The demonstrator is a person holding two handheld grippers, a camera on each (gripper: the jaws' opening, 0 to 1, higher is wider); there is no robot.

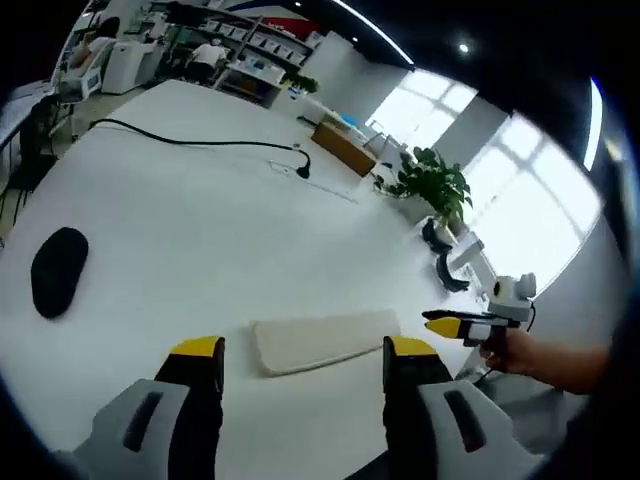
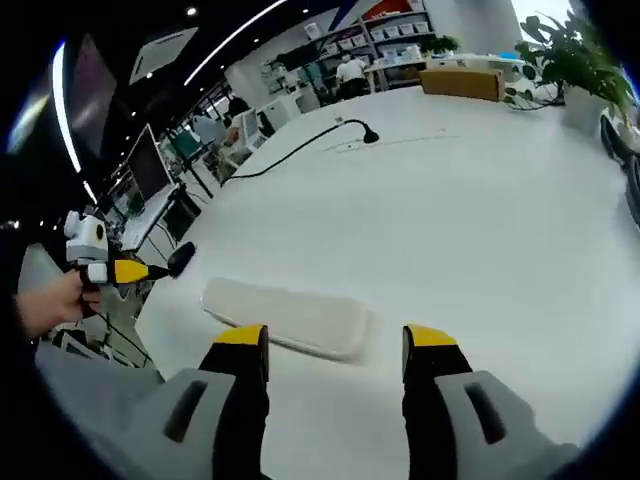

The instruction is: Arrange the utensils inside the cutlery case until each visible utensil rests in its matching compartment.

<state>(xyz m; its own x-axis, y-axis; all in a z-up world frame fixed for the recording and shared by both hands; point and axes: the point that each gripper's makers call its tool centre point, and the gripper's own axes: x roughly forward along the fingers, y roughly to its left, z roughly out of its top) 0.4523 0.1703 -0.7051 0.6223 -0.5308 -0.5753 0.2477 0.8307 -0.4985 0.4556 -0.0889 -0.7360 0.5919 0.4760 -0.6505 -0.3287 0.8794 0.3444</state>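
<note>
Closed cutlery case (image 1: pixel 325 340) lower centre on desk (image 1: pixel 200 220); my left tool (image 1: pixel 300 362) and right tool (image 2: pixel 336 345) gape empty. I approach level, straddle lid edge.

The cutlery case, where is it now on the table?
The closed cutlery case lies flat on the white table, just ahead of the left gripper, with the right gripper facing it from the opposite side.
</note>
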